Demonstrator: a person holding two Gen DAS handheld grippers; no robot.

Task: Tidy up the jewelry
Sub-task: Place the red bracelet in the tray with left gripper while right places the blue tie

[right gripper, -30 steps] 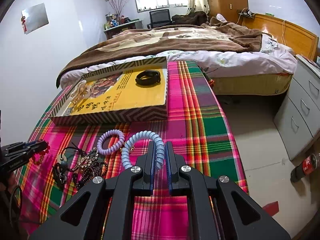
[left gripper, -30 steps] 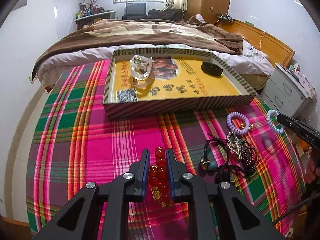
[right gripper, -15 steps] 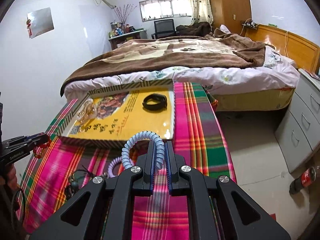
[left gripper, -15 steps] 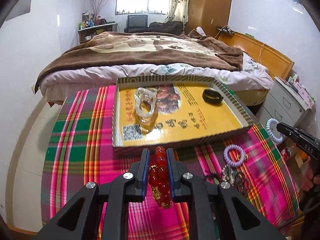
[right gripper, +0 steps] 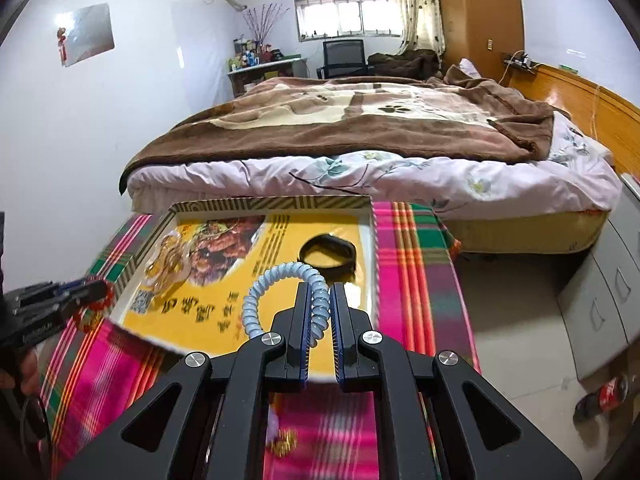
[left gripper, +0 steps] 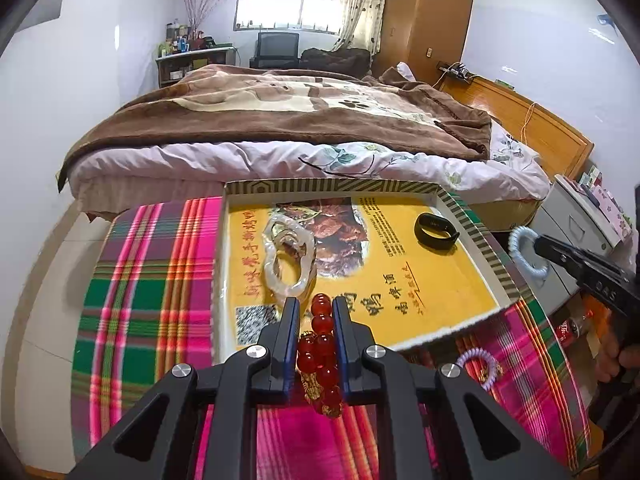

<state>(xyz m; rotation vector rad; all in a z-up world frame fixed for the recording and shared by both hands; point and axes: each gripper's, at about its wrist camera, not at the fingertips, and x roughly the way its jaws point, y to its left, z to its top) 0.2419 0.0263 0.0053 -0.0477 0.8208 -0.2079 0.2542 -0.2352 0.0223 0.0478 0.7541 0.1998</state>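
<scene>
My left gripper (left gripper: 315,307) is shut on a red bead bracelet (left gripper: 320,350) and holds it over the near edge of the yellow-floored box tray (left gripper: 440,288). My right gripper (right gripper: 319,294) is shut on a pale blue coil bracelet (right gripper: 276,276) above the tray's (right gripper: 280,202) near right part. In the tray lie a clear bangle (left gripper: 286,256) and a black band (left gripper: 436,234), also seen from the right wrist (right gripper: 328,256). The right gripper with the coil shows at the right of the left wrist view (left gripper: 536,244). The left gripper shows at the left of the right wrist view (right gripper: 96,292).
The tray sits on a plaid cloth (left gripper: 152,280) on a table. A purple coil bracelet (left gripper: 478,364) and other jewelry lie on the cloth near the tray. A bed (left gripper: 280,120) stands behind. Grey drawers (right gripper: 608,292) and a cola bottle (right gripper: 604,396) are on the right.
Both grippers have risen and moved forward with their bracelets, from over the cloth to over the tray's near edge.
</scene>
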